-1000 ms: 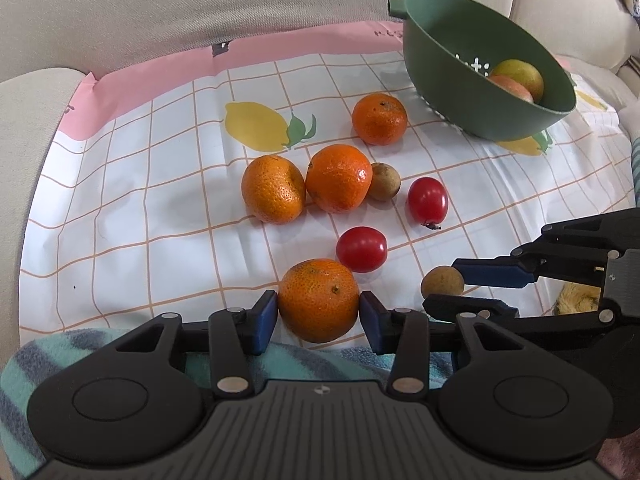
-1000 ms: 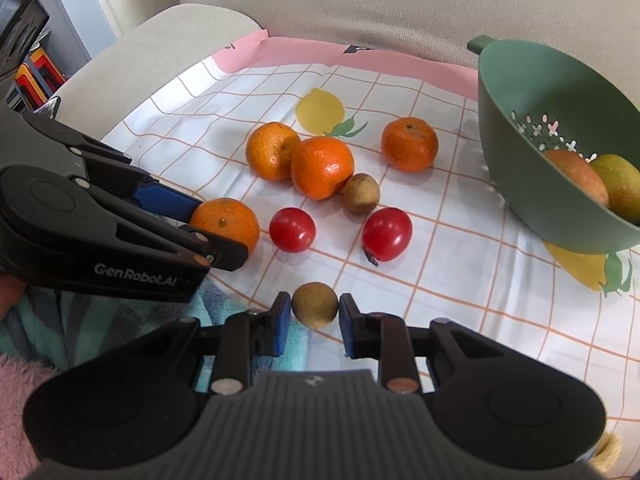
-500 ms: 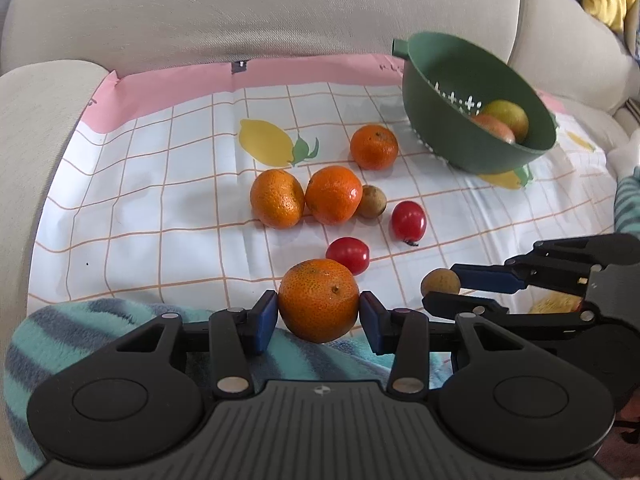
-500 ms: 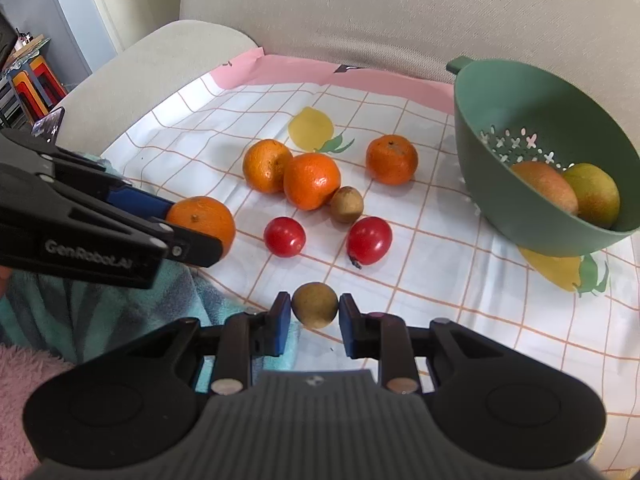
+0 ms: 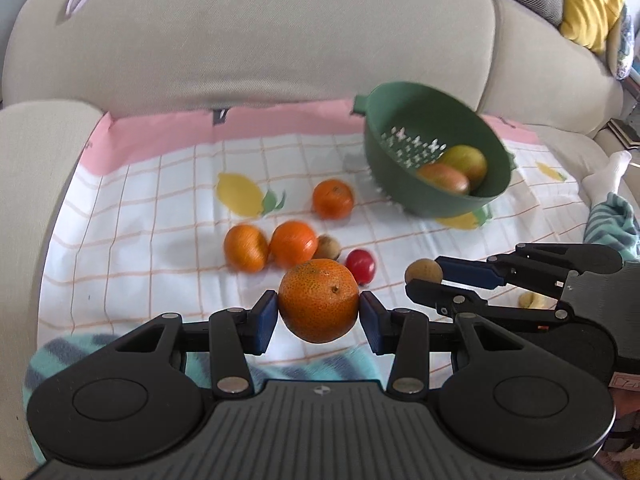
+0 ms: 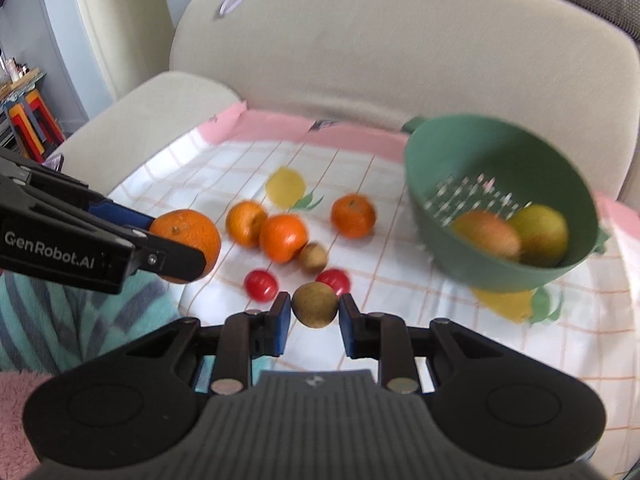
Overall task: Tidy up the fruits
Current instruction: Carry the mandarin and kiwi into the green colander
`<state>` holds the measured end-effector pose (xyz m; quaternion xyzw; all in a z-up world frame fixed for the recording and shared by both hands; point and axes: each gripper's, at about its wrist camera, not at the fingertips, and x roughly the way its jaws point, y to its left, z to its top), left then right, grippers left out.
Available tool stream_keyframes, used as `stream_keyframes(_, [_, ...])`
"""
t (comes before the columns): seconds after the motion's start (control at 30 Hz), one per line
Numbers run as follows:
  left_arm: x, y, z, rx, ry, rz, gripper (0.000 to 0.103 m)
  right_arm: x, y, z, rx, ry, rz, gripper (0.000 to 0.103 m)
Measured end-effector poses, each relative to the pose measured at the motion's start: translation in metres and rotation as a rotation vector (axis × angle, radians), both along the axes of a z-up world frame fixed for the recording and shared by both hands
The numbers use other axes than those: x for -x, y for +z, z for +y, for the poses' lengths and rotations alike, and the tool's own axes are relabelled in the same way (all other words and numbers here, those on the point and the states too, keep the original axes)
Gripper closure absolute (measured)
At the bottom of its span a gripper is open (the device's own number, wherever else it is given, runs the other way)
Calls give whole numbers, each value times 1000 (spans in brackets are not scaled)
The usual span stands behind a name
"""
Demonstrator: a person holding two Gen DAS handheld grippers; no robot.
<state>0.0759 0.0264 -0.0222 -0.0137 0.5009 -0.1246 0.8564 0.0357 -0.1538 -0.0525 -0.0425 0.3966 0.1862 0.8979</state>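
My left gripper (image 5: 319, 316) is shut on an orange (image 5: 319, 300) and holds it above the checked cloth (image 5: 160, 220). My right gripper (image 6: 314, 316) is shut on a small brown fruit (image 6: 314, 305), also lifted; it shows in the left wrist view (image 5: 423, 272) too. On the cloth lie three oranges (image 5: 245, 248) (image 5: 293, 243) (image 5: 333, 199), another brown fruit (image 6: 313, 257) and two red tomatoes (image 6: 261, 285) (image 6: 334, 280). A green colander (image 5: 436, 168) at the right holds two larger fruits (image 5: 466, 166).
The cloth lies on a beige sofa seat with the backrest (image 5: 260, 40) behind and an armrest (image 5: 36, 152) at the left. A striped teal blanket (image 6: 80, 320) covers the near edge. A yellow cushion (image 5: 584, 0) is at the far right.
Both grippers have risen and drawn back with their fruit held; the cloth, loose fruit and colander now look farther away and lower.
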Motion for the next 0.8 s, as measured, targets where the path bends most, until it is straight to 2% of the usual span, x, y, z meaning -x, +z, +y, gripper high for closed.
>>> stream_keyframes(0.17, [-8, 17, -17, 19, -30, -34, 53, 0, 14, -13, 11, -28, -62, 81])
stream_keyframes(0.37, [-23, 31, -38, 33, -69, -64, 53, -7, 26, -30, 9, -63, -94, 81])
stream_keyframes(0.8, [-64, 37, -99, 37, -191, -80, 53, -42, 35, -72, 75, -138, -111, 81])
